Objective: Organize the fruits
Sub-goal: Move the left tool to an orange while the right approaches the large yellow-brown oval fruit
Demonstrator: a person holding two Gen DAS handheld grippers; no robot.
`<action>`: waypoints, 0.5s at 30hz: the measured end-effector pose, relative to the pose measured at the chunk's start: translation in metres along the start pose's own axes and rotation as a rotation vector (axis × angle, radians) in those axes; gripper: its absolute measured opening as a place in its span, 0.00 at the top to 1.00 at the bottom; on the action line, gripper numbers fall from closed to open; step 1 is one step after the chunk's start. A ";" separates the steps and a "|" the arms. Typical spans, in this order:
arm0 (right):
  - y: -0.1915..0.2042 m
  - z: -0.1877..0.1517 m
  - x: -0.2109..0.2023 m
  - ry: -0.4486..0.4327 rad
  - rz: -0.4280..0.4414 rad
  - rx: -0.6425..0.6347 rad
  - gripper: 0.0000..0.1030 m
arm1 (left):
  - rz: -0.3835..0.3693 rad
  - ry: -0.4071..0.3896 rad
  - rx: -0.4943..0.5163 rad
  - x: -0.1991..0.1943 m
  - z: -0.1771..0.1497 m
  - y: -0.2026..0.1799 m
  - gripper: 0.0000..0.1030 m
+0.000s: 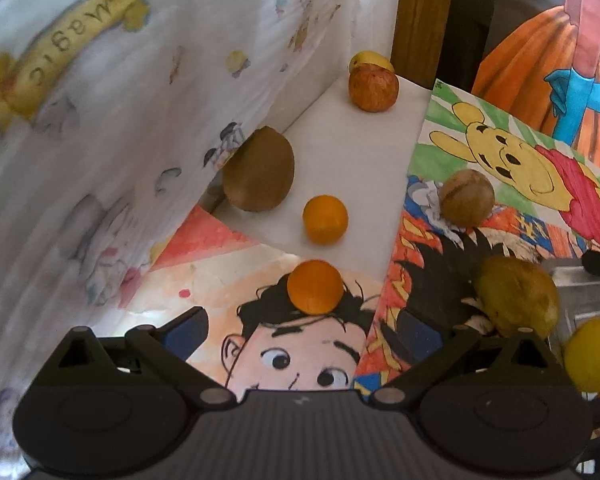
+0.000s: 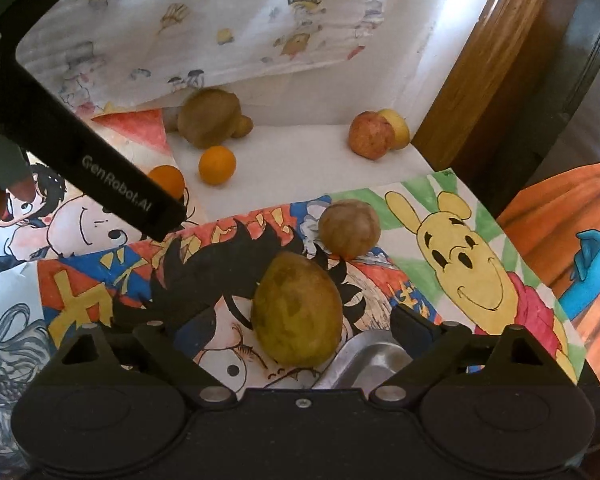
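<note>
**Fruits on the drawings**

Left wrist view: The left gripper [image 1: 300,332] had its jaws wide open, holding nothing. A small orange [image 1: 315,287] sat just ahead between them, on a drawing of a boy's face [image 1: 296,360]. A second orange [image 1: 325,219] lay farther off on white paper. A big brown fruit [image 1: 259,169] leaned by the cartoon cloth [image 1: 100,120]. A red apple [image 1: 373,87] sat at the back.

Right wrist view: The right gripper [image 2: 300,328] had open jaws too, not touching anything. A lumpy yellow-green fruit [image 2: 298,307] stood between them. A round tan fruit [image 2: 349,228] sat just behind it. A shiny metal tray [image 2: 374,358] peeked out below. The other gripper's black body [image 2: 112,184] crossed the left side and hid part of one orange.
</note>
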State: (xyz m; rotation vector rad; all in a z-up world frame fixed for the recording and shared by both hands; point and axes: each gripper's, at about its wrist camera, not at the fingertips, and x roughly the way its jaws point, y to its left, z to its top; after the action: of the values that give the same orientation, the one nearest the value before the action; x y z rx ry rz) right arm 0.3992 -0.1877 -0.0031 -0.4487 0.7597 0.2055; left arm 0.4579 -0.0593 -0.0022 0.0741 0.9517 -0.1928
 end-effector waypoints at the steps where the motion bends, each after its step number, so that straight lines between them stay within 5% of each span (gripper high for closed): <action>1: -0.001 0.000 0.002 0.005 0.003 0.003 0.11 | -0.001 -0.002 -0.001 0.002 0.001 0.001 0.01; 11: -0.003 0.000 0.016 0.026 0.021 0.030 0.24 | -0.030 -0.015 0.032 0.012 0.006 -0.004 0.10; 15: -0.003 0.000 0.019 0.024 0.022 0.039 0.38 | -0.026 -0.020 0.041 0.014 0.006 -0.008 0.18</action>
State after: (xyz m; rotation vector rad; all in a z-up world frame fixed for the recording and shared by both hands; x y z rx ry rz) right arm 0.4136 -0.1901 -0.0150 -0.4065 0.7911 0.2057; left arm 0.4689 -0.0694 -0.0098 0.0973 0.9290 -0.2367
